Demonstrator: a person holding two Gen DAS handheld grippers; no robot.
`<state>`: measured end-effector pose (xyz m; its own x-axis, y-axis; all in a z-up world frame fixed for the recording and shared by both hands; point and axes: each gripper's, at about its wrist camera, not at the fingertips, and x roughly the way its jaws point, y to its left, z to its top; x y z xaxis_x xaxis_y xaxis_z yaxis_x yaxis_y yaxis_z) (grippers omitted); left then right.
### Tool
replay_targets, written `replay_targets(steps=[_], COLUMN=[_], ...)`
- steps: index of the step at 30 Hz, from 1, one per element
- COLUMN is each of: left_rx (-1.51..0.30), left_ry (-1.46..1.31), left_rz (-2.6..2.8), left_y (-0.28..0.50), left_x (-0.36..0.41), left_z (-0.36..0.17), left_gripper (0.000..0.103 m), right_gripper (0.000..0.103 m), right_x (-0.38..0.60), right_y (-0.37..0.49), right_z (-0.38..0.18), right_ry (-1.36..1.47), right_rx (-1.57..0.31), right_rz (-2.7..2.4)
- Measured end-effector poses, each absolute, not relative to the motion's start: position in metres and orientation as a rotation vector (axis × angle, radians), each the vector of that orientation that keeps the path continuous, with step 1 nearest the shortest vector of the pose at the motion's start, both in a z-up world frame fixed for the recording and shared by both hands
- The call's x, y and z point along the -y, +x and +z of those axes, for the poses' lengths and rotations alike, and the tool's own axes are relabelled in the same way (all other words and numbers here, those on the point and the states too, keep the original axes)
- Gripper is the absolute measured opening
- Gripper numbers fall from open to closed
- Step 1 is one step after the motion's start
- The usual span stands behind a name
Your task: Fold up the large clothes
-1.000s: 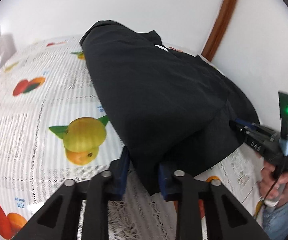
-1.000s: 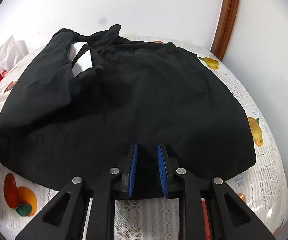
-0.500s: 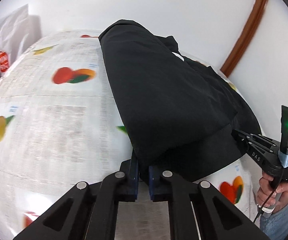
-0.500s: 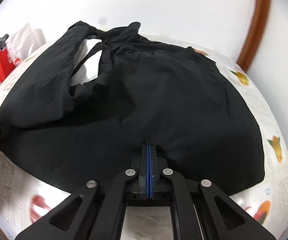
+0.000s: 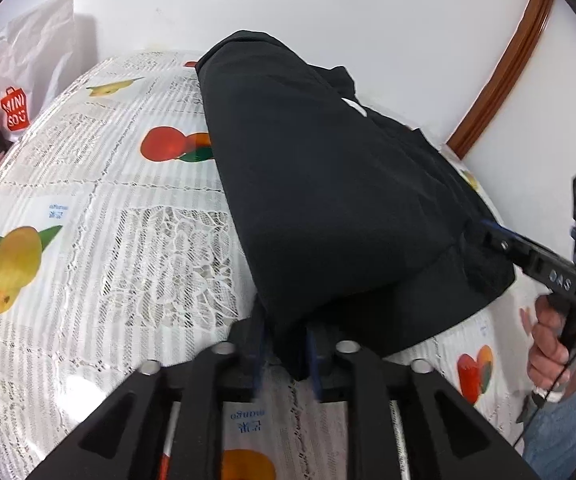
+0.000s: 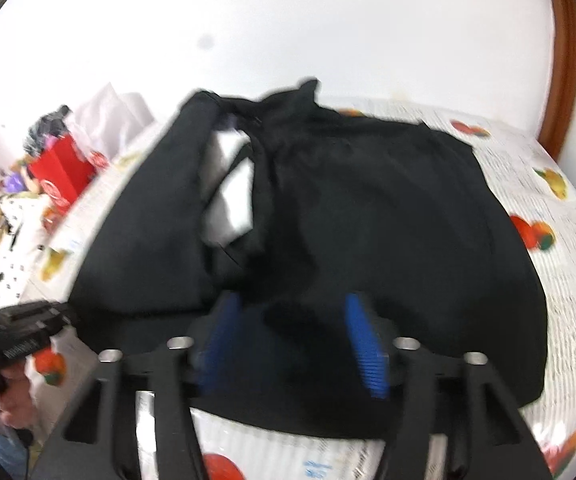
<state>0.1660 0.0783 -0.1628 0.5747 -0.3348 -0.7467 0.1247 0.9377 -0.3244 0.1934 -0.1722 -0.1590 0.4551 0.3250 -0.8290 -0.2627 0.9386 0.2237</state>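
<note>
A large black garment [image 5: 328, 200] lies folded on a fruit-print tablecloth [image 5: 87, 220]. In the left wrist view my left gripper [image 5: 285, 354] has its fingers slightly apart with the garment's near corner between them. My right gripper [image 5: 484, 236] shows at the garment's right edge. In the blurred right wrist view the same garment [image 6: 388, 220], with a white patch [image 6: 229, 196] near the collar, lies under my right gripper [image 6: 292, 344], whose blue pads [image 6: 362, 344] stand wide apart and empty. My left gripper [image 6: 43, 320] is at the garment's left edge.
A white Miniso bag [image 5: 27, 80] and a red bag [image 6: 63, 170] stand at the table's left end with other clutter. A white wall and a brown door frame [image 5: 500, 72] are behind. The person's hand [image 5: 560, 340] holds the right gripper.
Both grippers shut on the garment's near edge half a second ago. Now the right one has opened wide and let go; the left one's fingers have parted a little around the corner.
</note>
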Motion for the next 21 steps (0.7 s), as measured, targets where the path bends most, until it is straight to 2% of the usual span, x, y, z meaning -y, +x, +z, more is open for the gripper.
replay_targets(steps=[2,9,13,15,17,18,19,21], left_rx=[-0.906,-0.905,-0.901,-0.895,-0.894,-0.895,-0.896,-0.899], left_ry=[-0.265,-0.208,-0.146,-0.106,-0.072,-0.059,-0.05,-0.022], left_rz=[-0.318,-0.33,-0.307,-0.284,-0.266,-0.258,-0.252,-0.236], left_y=[0.158,0.163,0.169,0.169,0.17,0.171,0.171,0.172], left_x=[-0.081,-0.066,-0.051,-0.044,-0.039,-0.037,-0.036,-0.033], left_z=[-0.162,-0.162,-0.164,-0.165,-0.167,-0.167,-0.167,-0.168], left_gripper=[0.063,0.069,0.077,0.08,0.081,0.082,0.082,0.082], right_gripper=[0.063,0.064,0.064,0.056,0.036,0.031,0.013,0.01], right_x=[0.16,0.132,0.123,0.118,0.114,0.111,0.108,0.106], right_y=[0.204,0.217,0.232,0.235,0.236,0.236,0.234,0.231], right_z=[-0.157,-0.168,-0.184,-0.187,-0.187,-0.186,-0.183,-0.175], right_ry=[0.075,0.122,0.168,0.168,0.166,0.153,0.132,0.117], right_rx=[-1.037,-1.075,-1.12,-1.127,-1.121,-1.114,-1.097,-1.065], right_rz=[0.394,0.48,0.507,0.521,0.546,0.552,0.556,0.58])
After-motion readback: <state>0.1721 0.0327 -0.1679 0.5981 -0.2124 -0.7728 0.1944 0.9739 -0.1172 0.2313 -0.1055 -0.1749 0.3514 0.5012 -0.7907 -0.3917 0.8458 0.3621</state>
